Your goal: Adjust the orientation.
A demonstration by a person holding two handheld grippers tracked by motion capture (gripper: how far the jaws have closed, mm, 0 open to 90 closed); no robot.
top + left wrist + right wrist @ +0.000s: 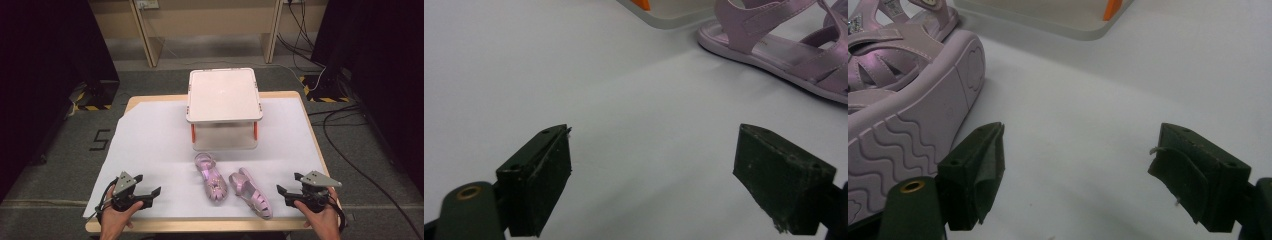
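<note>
Left gripper (153,192) and right gripper (282,191) rest at the near edge of the bench (150,150), jaws spread, both empty. Between them two pink sandals: left sandal (211,177) upright, right sandal (252,192) tipped on its side. Beyond the sandals, white shelf (223,95) on orange legs.

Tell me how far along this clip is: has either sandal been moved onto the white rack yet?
Nothing looks done yet. Both sandals lie on the white sheet: the left sandal upright, the right sandal tipped on its side, sole showing. The rack top is bare. The left gripper and right gripper are open and hold nothing. If shelving is the goal, all of it remains.
</note>
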